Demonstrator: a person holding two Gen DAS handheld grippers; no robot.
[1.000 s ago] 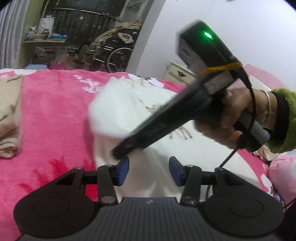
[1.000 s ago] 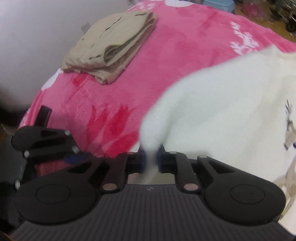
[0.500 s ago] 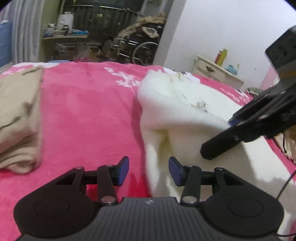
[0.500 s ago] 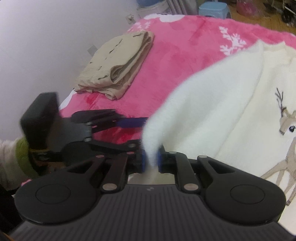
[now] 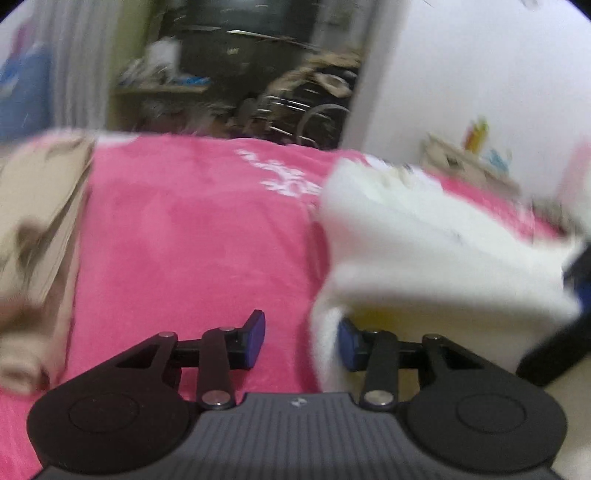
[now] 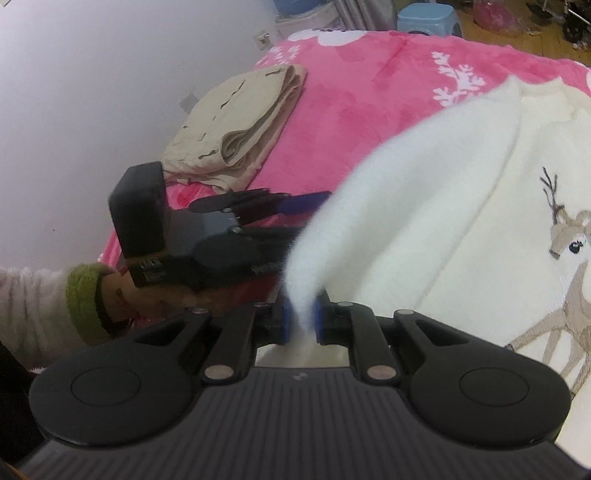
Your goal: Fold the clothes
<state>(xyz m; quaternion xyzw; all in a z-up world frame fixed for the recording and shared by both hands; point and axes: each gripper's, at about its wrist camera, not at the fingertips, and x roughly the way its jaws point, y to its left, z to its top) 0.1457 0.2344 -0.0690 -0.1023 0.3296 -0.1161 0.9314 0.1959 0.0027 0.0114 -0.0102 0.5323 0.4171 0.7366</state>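
White walls (image 6: 92,92), wood floor (image 6: 524,40) upper right with blue stool (image 6: 428,16), cluttered dark doorway (image 5: 240,66) upper centre.

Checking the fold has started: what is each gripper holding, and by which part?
The right gripper is shut on the white sweater, pinching the end of its lifted sleeve. The left gripper is open, holding nothing.

- The bed (image 6: 362,110) carries everything, under a bright pink fleece blanket (image 5: 192,236) with white snowflake prints.
- A white sweater (image 6: 461,221) with a deer motif lies at 3 o'clock.
- Folded beige clothes (image 6: 240,129) lie at 10 o'clock, apart from the sweater.
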